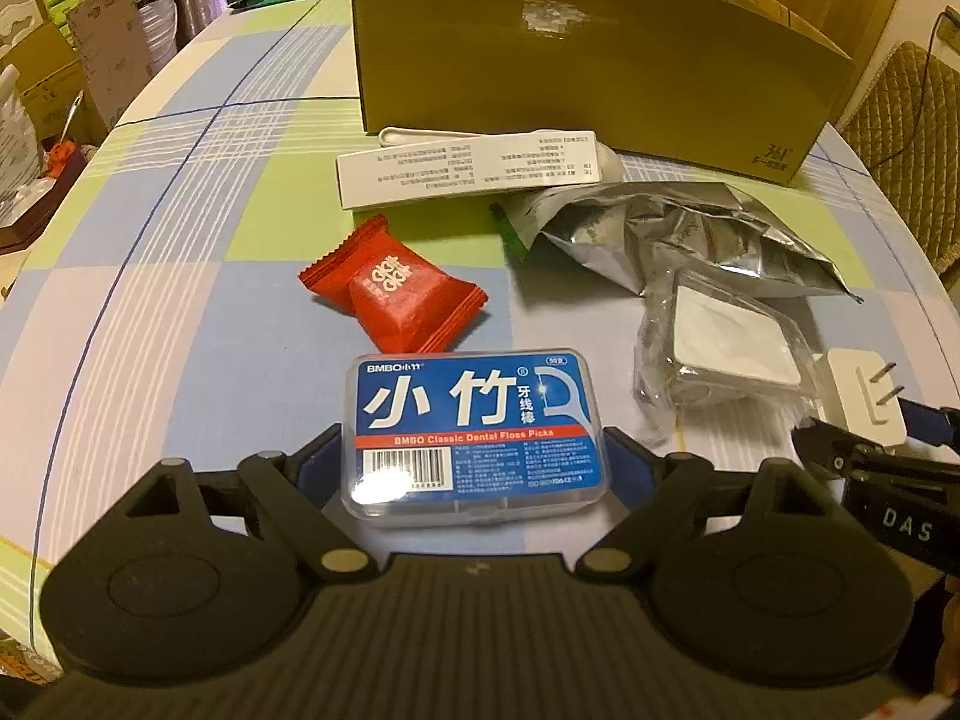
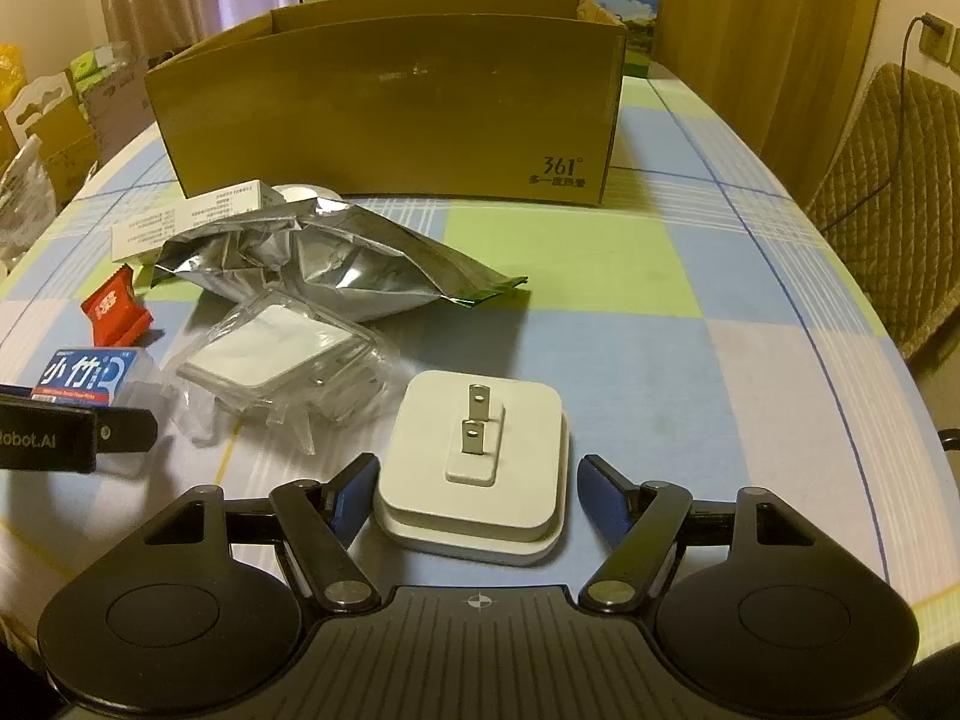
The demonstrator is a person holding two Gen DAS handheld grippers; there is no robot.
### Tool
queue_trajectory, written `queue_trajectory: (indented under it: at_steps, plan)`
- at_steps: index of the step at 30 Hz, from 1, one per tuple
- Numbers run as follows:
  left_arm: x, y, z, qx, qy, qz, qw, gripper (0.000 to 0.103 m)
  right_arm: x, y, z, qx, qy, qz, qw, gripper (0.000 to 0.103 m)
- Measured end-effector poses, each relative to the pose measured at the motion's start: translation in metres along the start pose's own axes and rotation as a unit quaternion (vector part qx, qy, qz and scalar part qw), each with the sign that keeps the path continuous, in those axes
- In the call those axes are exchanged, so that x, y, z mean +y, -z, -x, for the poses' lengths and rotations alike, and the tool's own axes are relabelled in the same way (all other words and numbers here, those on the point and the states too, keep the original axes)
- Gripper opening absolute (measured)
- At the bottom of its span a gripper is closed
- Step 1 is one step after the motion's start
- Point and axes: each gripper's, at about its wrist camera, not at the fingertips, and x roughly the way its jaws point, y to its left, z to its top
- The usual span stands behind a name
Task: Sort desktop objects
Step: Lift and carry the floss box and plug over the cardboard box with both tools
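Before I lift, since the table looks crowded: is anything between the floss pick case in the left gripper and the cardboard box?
Yes. Between the floss pick case and the cardboard box lie a red candy packet and a white leaflet, both low and flat, so a lifted carry would likely pass over them.

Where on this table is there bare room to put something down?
The widest bare stretch is the cloth right of the silver bag and white plug, out to the table's right edge. The left side past the red candy is bare too. Between the cardboard box and both claws it is crowded.
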Motion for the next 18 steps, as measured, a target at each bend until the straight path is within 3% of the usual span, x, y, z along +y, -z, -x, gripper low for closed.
queue_trajectory:
  at_steps: [3, 18]
  plan:
    - [-0.002, 0.000, 0.002, -0.003, 0.000, -0.005, 1.0000, 0.085, 0.001, 0.000, 0.001, -0.002, 0.001, 0.002, 1.000, 0.064]
    - [-0.007, -0.004, 0.031, -0.036, 0.000, -0.018, 0.9992, 0.085, -0.003, -0.001, 0.021, -0.035, 0.023, -0.005, 0.999, 0.063]
